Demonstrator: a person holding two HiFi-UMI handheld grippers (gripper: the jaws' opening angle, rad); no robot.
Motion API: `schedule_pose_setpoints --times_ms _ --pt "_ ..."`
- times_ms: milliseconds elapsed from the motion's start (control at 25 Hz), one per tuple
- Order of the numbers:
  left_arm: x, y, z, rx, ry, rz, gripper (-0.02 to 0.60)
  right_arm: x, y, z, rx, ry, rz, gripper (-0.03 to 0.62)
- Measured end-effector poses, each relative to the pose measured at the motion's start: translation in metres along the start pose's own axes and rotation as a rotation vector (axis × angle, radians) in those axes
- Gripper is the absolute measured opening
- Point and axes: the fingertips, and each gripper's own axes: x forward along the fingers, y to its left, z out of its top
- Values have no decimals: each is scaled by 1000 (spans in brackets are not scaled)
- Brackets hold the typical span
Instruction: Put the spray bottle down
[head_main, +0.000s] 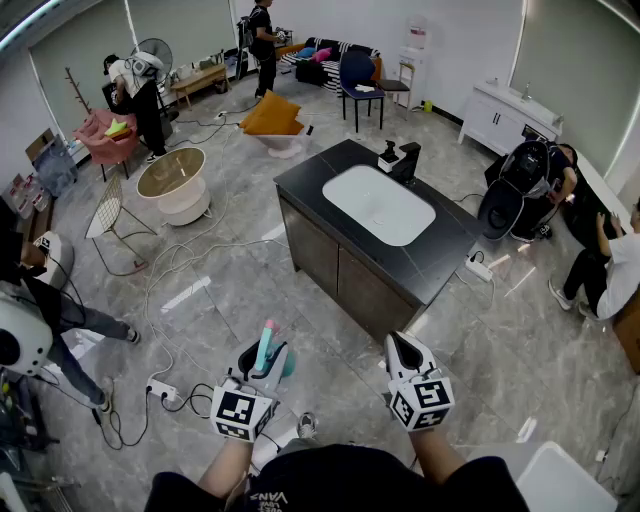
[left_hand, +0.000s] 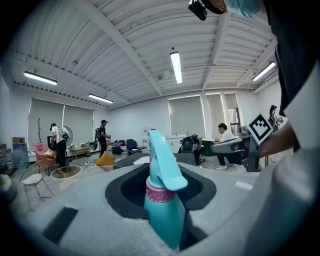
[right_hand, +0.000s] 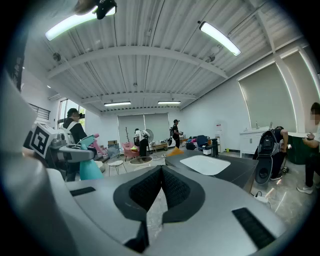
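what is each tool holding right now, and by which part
The left tool holds the teal plastic spray bottle with a pink collar, gripped on its body just below that collar. The right tool holds nothing; its jaws are together.

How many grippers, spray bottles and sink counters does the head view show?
grippers: 2, the left gripper and the right gripper
spray bottle: 1, clamped in the left gripper
counter: 1, dark, with a white sink
total: 4
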Motion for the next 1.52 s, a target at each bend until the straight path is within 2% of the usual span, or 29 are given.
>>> schedule_pose_setpoints --times_ms 200,840,1120,1520 --pt "8 25 -7 -9 13 -13 143 26 11 -1 21 -15 3 0" --pt "33 112 -25 13 7 -123 143 91 46 -4 50 -13 -121 0" --pt "49 139 -33 -2 7 -128 143 116 48 -8 59 13 -141 0" --pt "93 174 -28 -19 20 -91 143 179 27 3 61 17 -105 0"
